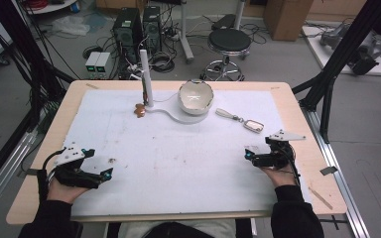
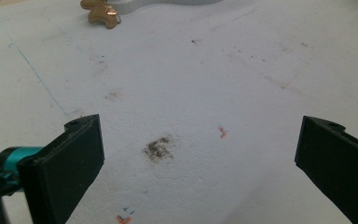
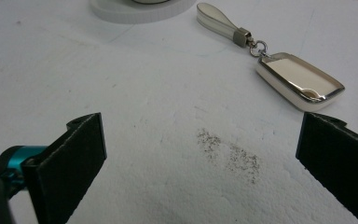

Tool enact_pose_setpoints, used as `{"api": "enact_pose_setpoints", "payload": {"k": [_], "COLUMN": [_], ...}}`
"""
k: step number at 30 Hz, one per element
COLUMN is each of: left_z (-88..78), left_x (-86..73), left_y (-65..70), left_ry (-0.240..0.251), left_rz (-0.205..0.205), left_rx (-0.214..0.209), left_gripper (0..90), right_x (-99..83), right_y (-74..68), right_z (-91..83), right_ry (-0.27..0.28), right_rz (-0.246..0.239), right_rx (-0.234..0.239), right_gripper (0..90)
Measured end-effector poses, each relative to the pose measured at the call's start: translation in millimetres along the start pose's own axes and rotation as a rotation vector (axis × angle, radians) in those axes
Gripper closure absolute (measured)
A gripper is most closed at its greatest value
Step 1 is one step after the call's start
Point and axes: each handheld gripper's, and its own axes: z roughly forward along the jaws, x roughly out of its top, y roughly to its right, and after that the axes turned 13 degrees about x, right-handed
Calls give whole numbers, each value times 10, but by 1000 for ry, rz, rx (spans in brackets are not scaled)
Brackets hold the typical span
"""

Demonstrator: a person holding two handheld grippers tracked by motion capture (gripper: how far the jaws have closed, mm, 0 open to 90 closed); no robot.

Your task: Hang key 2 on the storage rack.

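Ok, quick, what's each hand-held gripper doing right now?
Left hand-held gripper: open, holding nothing.
Right hand-held gripper: open, holding nothing, key fob just ahead.

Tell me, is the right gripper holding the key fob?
No, the right gripper is open and empty, and the key fob lies on the white mat beyond it.

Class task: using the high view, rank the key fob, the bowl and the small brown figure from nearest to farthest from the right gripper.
From the right gripper:
1. Key fob, just ahead.
2. Bowl, farther back, centre.
3. Small brown figure, beside the white post, leftmost.

Mat's near half lies open — stand, bowl, key fob beyond.
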Motion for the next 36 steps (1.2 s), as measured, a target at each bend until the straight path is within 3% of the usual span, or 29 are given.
{"api": "enact_pose_setpoints", "payload": {"k": [10,23,31,36], "left_z": [21,-1,11,10], "left_x": [-51,-66,-80,-86], "left_y": [51,63,56,43], "left_ry": [-11,-9,-20,-18], "left_rz": [17,17,15,7], "left_rx": [-17,-11,-22,-21], "left_gripper": [17,17,17,17], "right_x": [59,333,507,627], "right_y": [82,267,300,330], "right_z": [-29,54,182,268], "right_ry": [18,-40,-109,-136], "right_rz": [21,23,-22,-25], "right_rx": [5,3,6,4], "right_gripper": [6,5,6,6]}}
